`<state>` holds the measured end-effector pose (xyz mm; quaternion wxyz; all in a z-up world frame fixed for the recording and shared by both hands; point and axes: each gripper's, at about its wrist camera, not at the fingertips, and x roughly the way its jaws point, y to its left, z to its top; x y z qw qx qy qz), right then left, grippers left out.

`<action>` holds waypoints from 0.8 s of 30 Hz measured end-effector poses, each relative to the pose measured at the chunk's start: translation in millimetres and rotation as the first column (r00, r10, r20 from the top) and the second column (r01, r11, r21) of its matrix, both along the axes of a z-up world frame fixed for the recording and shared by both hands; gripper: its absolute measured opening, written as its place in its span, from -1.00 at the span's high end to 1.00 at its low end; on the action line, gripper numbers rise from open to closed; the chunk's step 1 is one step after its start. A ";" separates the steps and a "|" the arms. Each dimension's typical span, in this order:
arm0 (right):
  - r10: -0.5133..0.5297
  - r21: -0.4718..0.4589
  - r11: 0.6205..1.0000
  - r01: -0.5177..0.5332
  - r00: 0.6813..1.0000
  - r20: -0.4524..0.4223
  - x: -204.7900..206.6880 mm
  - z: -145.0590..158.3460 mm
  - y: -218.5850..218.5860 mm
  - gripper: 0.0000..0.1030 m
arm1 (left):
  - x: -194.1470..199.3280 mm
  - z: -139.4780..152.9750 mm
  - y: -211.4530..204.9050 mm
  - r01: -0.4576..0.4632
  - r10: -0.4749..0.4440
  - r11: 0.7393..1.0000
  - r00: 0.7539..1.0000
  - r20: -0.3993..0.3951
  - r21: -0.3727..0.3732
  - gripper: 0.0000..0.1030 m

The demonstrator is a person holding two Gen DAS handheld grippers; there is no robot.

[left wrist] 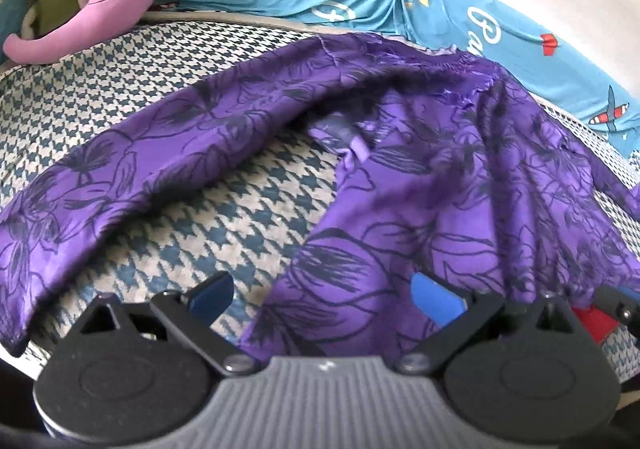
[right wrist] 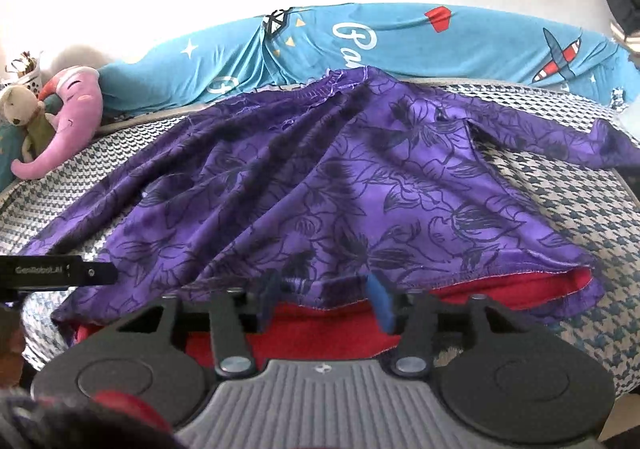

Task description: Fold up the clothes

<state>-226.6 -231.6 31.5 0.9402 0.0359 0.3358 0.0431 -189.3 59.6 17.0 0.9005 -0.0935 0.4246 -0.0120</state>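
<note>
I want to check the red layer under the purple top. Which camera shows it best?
The right wrist view: the red fabric shows as a broad band under the purple top hem. The left wrist view catches only a red sliver at the right edge.

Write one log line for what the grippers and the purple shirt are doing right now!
left gripper: open, over shirt hem | right gripper: open at hem | purple shirt: spread on bed, unfolded | red cloth: under hem
</note>
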 end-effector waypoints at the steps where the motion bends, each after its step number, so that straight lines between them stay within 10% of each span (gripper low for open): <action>1: 0.000 0.001 1.000 0.000 1.000 -0.003 1.4 -1.7 0.5 0.03 | -0.2 -0.1 -1.0 0.004 -0.004 1.000 1.000 0.000 -0.001 -0.93; 7: -0.015 -0.011 1.000 0.015 0.999 -0.028 11.1 -10.5 6.7 0.14 | 0.1 -1.1 -3.0 0.014 -0.014 1.000 1.000 -0.006 -0.006 -0.93; 12: -0.046 0.010 0.999 0.047 0.996 -0.076 20.3 -19.5 3.7 0.79 | 1.9 -3.8 -2.5 0.008 -0.008 1.000 1.000 -0.014 0.000 -0.93; 24: -0.127 -0.162 0.981 0.108 0.985 -0.114 -22.9 -9.8 0.3 0.94 | 4.6 -0.3 33.9 -0.159 0.159 0.987 0.987 -0.021 0.007 -0.95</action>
